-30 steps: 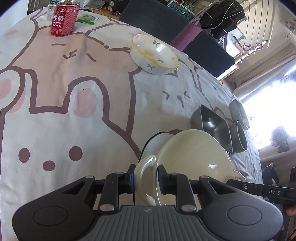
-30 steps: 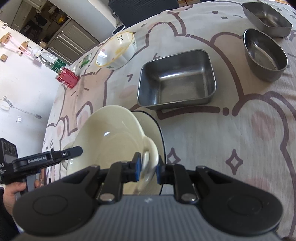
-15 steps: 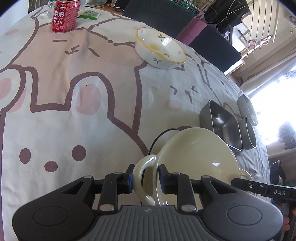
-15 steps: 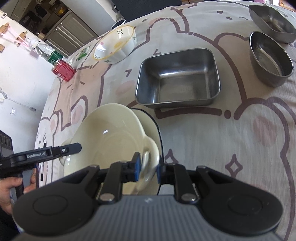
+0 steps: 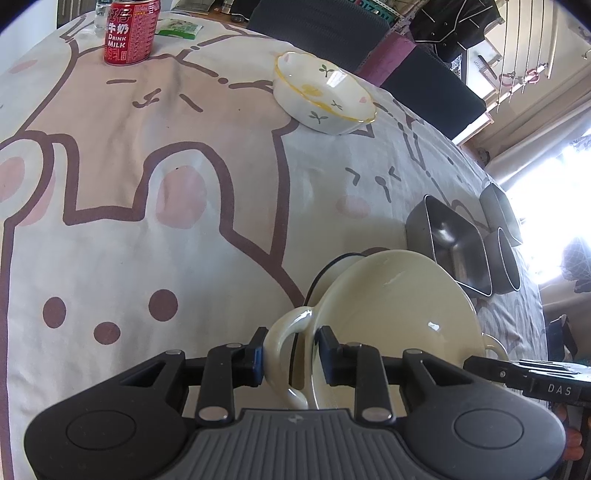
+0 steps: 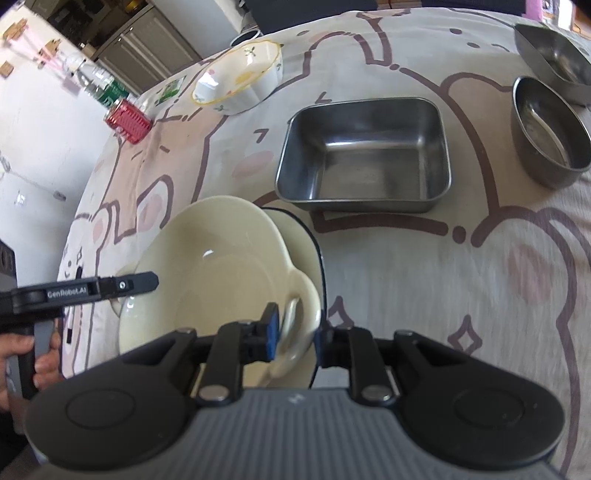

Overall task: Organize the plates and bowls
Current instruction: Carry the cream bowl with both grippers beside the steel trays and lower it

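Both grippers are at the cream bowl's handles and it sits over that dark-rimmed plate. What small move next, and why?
Probably part both sets of fingers and back off. The cream bowl seems already nested on the dark-rimmed plate, with the left gripper and right gripper each straddling a handle. I can't confirm that it rests fully, so release slowly.

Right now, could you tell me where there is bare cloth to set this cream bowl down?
Bare cloth lies between the red milk can, floral bowl and cream bowl. It is crowded by the square steel tray and round steel bowl.
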The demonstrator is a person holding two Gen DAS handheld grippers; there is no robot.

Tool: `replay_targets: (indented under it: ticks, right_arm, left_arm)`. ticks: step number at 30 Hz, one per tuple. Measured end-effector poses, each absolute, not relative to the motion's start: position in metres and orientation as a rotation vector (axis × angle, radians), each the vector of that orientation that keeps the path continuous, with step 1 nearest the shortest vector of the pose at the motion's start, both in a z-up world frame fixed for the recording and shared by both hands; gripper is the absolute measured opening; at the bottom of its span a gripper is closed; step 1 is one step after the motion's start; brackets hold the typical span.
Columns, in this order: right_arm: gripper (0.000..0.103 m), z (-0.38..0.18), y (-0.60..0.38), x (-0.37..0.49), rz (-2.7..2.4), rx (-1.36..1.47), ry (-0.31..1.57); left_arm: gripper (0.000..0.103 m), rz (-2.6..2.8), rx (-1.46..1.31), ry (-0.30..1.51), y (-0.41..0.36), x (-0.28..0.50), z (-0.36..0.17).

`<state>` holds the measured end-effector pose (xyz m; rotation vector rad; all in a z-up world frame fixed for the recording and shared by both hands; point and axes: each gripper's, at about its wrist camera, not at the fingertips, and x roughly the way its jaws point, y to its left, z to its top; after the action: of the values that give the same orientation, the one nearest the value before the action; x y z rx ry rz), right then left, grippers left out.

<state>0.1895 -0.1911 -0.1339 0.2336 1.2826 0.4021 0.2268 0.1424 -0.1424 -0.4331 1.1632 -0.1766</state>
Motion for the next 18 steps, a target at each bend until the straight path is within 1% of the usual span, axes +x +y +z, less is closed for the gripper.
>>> replay_targets:
  ticks: [18]
  right_arm:
    - [0.026, -0.1348, -0.1824, 0.1899, 0.410, 0.144, 1.282]
  left_arm:
    - [0.031, -0.193, -0.379, 1.171, 0.1366, 0.2286, -0.1426]
